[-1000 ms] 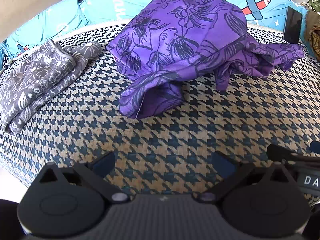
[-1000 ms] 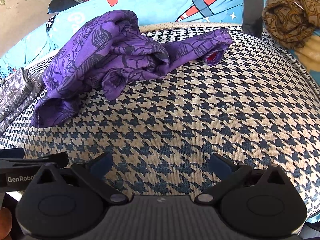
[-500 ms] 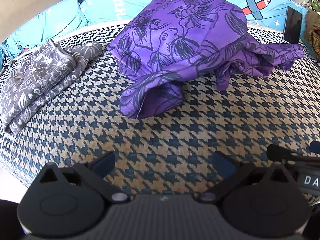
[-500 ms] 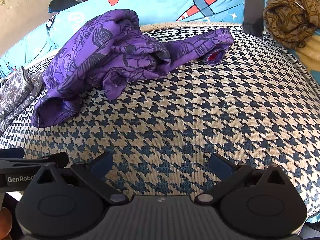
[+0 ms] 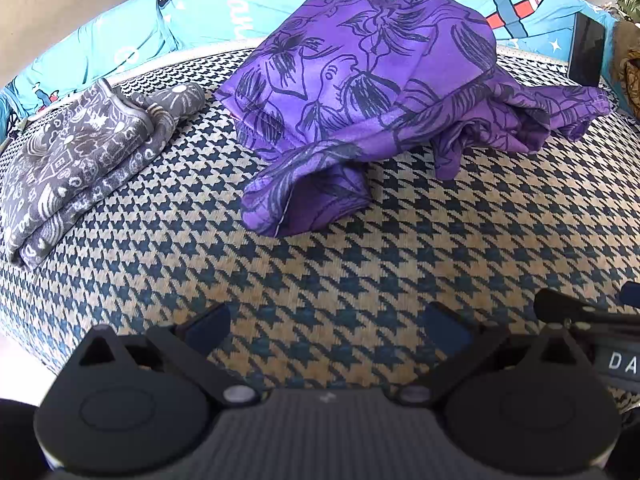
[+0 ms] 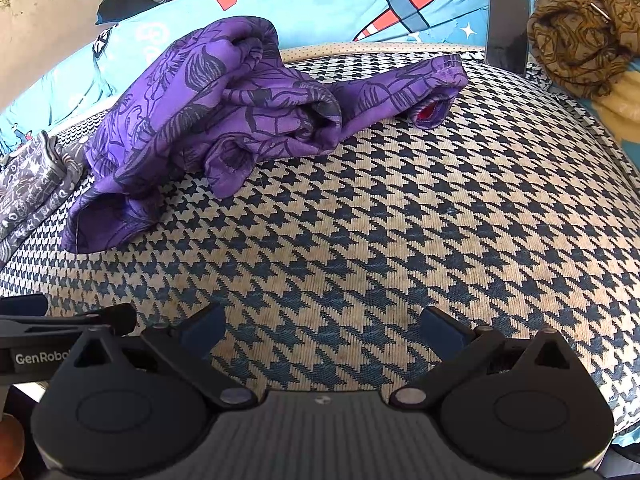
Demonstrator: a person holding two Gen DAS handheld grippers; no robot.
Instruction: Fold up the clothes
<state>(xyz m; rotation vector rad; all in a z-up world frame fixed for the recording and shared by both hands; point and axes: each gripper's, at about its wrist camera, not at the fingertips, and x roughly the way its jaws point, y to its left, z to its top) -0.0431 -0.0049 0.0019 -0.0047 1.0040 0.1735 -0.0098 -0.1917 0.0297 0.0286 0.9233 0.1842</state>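
Hovering with jaws spread and empty, the left gripper (image 5: 326,326) and right gripper (image 6: 322,326) face the houndstooth cushion (image 5: 360,280). The crumpled purple garment (image 5: 380,92) lies well ahead of both, unfolded. Left view only: the whole folded grey patterned cloth (image 5: 80,156) beside it. Right view only: a brown cloth bundle (image 6: 580,28) and the garment's red-lined sleeve opening (image 6: 430,110).
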